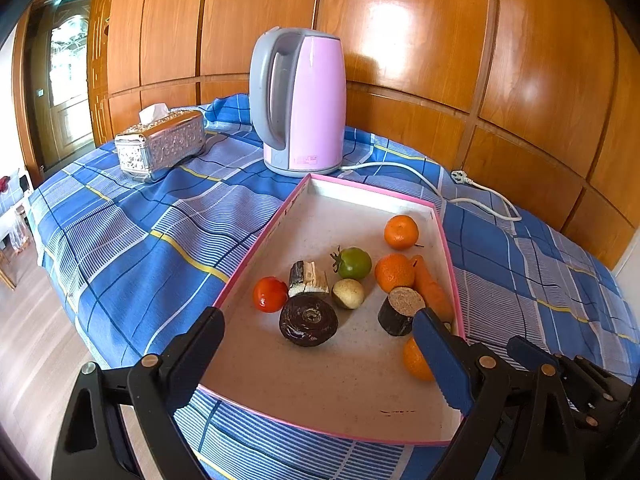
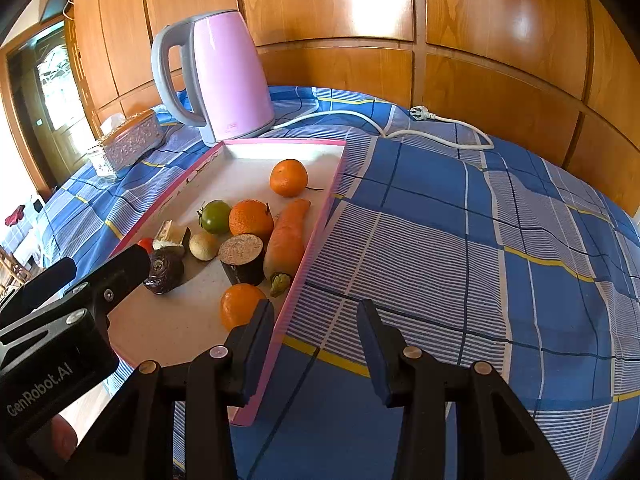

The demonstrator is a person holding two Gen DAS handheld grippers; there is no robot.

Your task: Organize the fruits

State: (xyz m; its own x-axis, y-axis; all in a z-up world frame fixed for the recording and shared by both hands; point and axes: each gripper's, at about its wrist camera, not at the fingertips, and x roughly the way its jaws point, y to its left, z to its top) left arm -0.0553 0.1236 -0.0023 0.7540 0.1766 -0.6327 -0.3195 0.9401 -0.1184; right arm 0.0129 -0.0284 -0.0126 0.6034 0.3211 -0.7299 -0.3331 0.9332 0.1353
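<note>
- I see the tray (image 1: 256, 252) lying on the desk (image 1: 132, 248), kettle (image 1: 304, 100) just behind it
- Tissue box (image 1: 160, 146) sits left of the kettle
- In the tray, the carrot (image 2: 286, 236) lies along the right wall, oranges (image 2: 250, 218) beside it

Just ahead of the spread left gripper (image 1: 320, 322) fingers lies a pink-rimmed tray (image 1: 256, 248); a red tomato (image 1: 270, 294) sits by the left finger, a green tomato (image 1: 352, 263) and three oranges farther ahead and rightward; the nearest orange (image 2: 239, 305) lies just beyond the right gripper (image 2: 316, 320), left of its left finger; a carrot (image 2: 289, 236) lies along the tray's right wall.
</note>
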